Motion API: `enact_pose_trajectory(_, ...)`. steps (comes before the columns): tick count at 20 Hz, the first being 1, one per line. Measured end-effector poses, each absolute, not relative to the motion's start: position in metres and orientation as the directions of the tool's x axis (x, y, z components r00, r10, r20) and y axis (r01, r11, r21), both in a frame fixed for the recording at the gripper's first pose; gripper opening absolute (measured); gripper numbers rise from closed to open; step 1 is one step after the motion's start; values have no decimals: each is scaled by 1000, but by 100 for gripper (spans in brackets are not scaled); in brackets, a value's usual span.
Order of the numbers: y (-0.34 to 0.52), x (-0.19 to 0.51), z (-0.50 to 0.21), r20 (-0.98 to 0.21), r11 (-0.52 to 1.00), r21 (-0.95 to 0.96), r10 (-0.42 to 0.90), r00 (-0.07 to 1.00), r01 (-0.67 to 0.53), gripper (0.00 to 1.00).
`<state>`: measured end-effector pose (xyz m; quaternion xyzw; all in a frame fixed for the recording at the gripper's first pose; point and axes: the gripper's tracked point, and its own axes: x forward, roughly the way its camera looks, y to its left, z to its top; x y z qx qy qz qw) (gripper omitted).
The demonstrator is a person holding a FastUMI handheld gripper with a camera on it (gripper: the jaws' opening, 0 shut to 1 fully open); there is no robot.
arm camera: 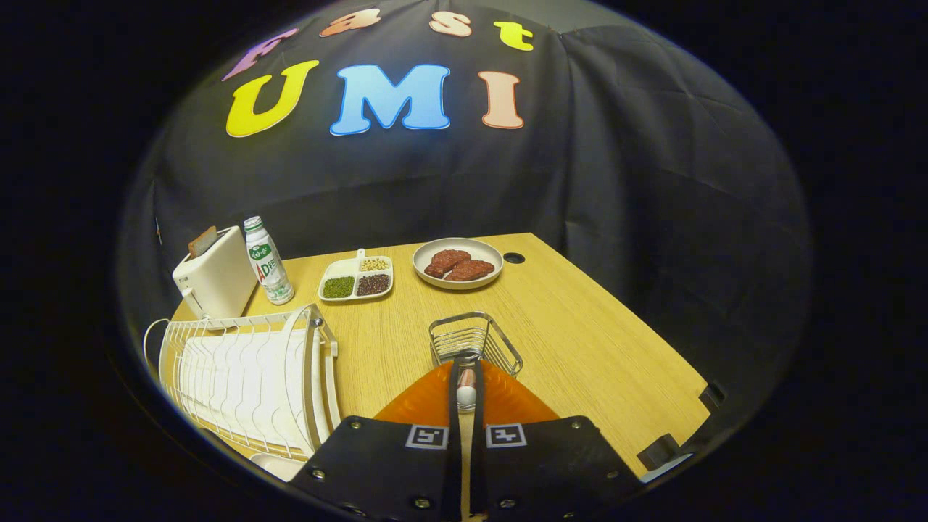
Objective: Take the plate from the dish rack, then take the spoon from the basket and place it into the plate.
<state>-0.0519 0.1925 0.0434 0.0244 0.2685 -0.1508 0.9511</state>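
Gripper (466, 377) nearly closed, fingers pinched on the spoon (466, 394), held just short of the wire basket (475, 342) and above the wooden table (580, 326). Thin grip, little purchase: could twist or slip free on a sudden swing, then clatter onto the table. Could also snag the basket rim if carried low. Spoon small, pale rounded end toward the camera, handle running forward between the fingers (far end hard to make out). A plate (279, 464), white, by the dish rack (246, 370), partly hidden behind the fingers.
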Motion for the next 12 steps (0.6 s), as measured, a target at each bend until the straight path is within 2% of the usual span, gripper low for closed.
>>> enact_pose_trajectory(7,204,-80,77,-483,953,-41,-281,829,300,5)
enact_pose_trajectory(12,233,-107,115,-430,968,-68,-248,868,243,5)
